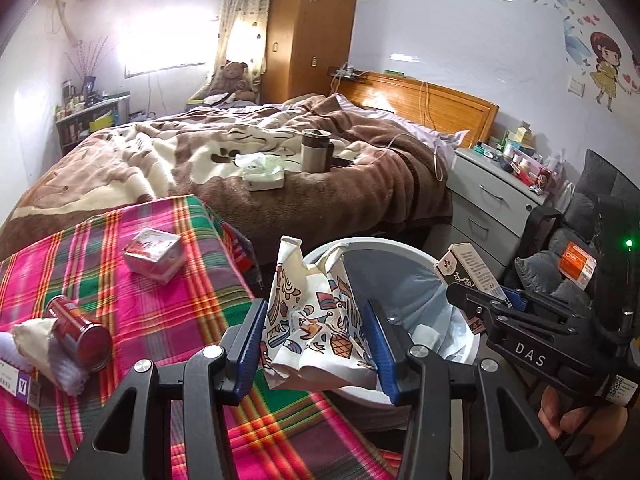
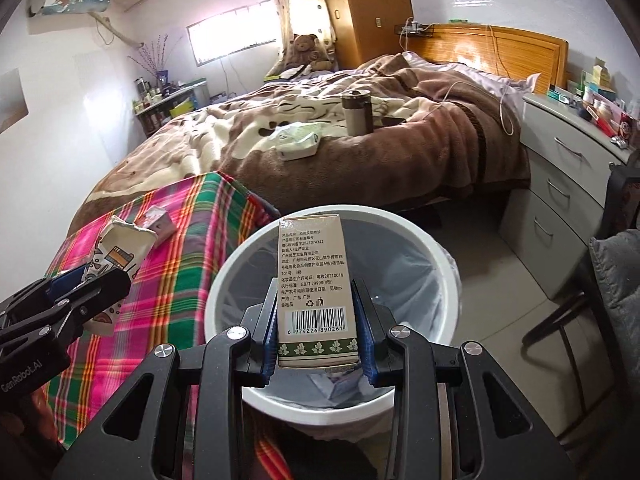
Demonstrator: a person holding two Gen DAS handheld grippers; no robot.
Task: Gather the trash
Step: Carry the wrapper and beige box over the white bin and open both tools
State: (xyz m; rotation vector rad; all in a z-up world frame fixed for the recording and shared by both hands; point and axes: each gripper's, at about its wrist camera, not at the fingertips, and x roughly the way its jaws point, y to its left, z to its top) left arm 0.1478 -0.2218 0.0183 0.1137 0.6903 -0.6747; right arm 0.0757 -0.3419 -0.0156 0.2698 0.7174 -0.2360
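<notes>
Item 1: my left gripper (image 1: 316, 344), bottom centre of its own view, blue pads pressed onto a crumpled patterned paper cup (image 1: 316, 312). The cup sits at the near-left rim of the white bin (image 1: 404, 246), half over the plaid cloth (image 1: 160, 288). In the right wrist view the same gripper (image 2: 92, 280) shows at lower left with the cup (image 2: 120, 252) sticking up from it.

Item 2: my right gripper (image 2: 318, 332), bottom centre of its view, fingers clamped on both sides of a tall printed carton (image 2: 314, 280), barcode facing the camera. The carton is held upright directly above the opening of the bin (image 2: 248, 248), which has a translucent liner. In the left wrist view this gripper (image 1: 486, 300) is at right centre, the carton (image 1: 468, 268) poking up over the bin's right rim.

Item 3: on the plaid cloth, left of frame in the left wrist view: a red can (image 1: 78, 334) lying on its side, a small pink-and-white box (image 1: 154, 254) further back, white crumpled tissue (image 1: 34, 340) touching the can.

Item 4: bed (image 1: 240, 160) across the upper middle of frame, with a steel mug (image 1: 316, 150) standing on the blanket.
</notes>
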